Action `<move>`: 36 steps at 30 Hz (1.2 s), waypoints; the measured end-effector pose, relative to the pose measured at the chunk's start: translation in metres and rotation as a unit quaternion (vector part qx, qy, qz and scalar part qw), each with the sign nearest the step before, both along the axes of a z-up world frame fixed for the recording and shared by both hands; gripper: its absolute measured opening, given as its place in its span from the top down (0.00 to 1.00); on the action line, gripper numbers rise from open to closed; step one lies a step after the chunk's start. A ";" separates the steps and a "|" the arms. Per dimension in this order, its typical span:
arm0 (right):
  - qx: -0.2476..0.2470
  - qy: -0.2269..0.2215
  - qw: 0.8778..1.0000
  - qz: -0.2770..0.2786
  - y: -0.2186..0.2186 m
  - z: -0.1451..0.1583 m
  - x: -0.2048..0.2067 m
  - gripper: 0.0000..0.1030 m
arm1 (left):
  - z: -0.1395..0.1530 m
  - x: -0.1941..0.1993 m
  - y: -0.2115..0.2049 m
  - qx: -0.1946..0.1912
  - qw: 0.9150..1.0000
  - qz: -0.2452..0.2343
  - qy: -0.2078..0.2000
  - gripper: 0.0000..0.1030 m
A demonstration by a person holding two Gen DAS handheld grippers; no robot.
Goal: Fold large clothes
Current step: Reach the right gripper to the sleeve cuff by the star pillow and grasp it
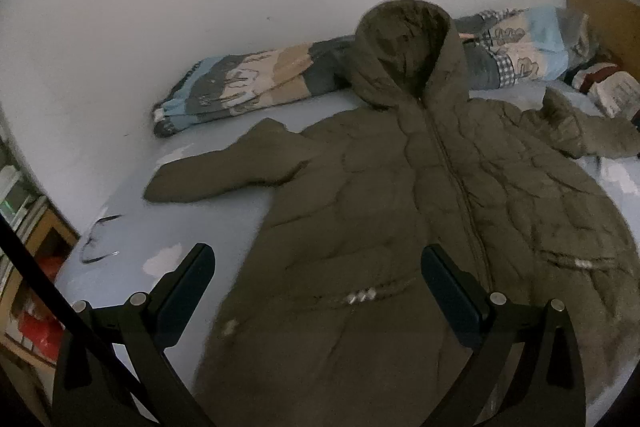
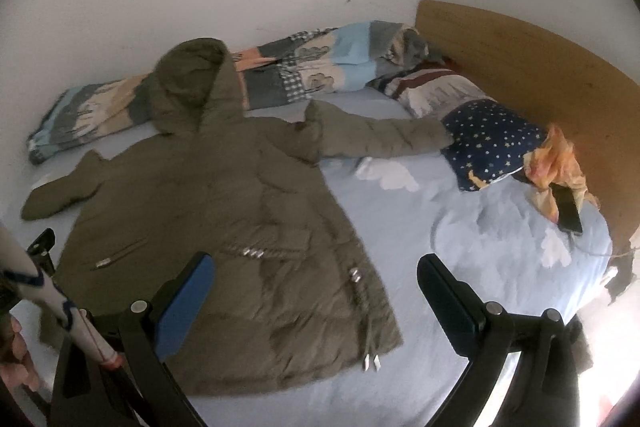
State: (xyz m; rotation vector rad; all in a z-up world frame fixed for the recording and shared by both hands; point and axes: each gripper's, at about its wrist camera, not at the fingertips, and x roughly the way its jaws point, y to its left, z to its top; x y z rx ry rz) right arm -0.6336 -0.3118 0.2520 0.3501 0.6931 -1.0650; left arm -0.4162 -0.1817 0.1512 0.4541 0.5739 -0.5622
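Observation:
An olive hooded puffer coat (image 1: 400, 211) (image 2: 224, 227) lies flat and zipped on a light blue bed sheet (image 2: 460, 267), both sleeves spread out sideways. Its hood (image 1: 404, 47) rests against a rolled quilt. My left gripper (image 1: 316, 267) hovers open above the coat's lower front, holding nothing. My right gripper (image 2: 316, 275) is open too, above the coat's lower right hem, with its left finger over the fabric and its right finger over bare sheet. The left gripper's tip (image 2: 42, 243) shows at the left edge of the right wrist view.
A patterned rolled quilt (image 2: 280, 75) lies along the white wall. Pillows (image 2: 488, 147), an orange cloth (image 2: 556, 167) and a black phone (image 2: 568, 215) sit by the wooden headboard (image 2: 540, 59). A cable (image 1: 96, 239) lies on the sheet at left. Shelves (image 1: 24, 227) stand beside the bed.

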 end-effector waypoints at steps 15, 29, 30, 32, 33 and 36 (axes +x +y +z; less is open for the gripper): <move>0.001 0.088 0.994 -0.069 -0.131 -0.063 0.028 0.00 | -0.046 0.054 -0.060 0.050 0.997 0.029 0.042 0.00; 0.154 -0.014 0.979 -0.129 -0.279 -0.104 -0.005 0.00 | -0.062 0.073 -0.070 0.067 0.995 0.043 0.058 0.00; 0.160 -0.024 0.978 -0.135 -0.289 -0.104 -0.010 0.00 | -0.063 0.073 -0.071 0.070 0.995 0.043 0.057 0.00; 0.173 -0.038 0.973 -0.146 -0.317 -0.103 -0.020 0.00 | -0.065 0.074 -0.073 0.074 0.995 0.040 0.056 0.00; 0.181 -0.047 0.971 -0.148 -0.331 -0.103 -0.025 0.00 | -0.066 0.074 -0.073 0.076 0.995 0.039 0.056 0.00; 0.194 -0.089 0.965 -0.152 -0.363 -0.100 -0.038 0.01 | -0.069 0.074 -0.075 0.083 0.995 0.034 0.052 0.00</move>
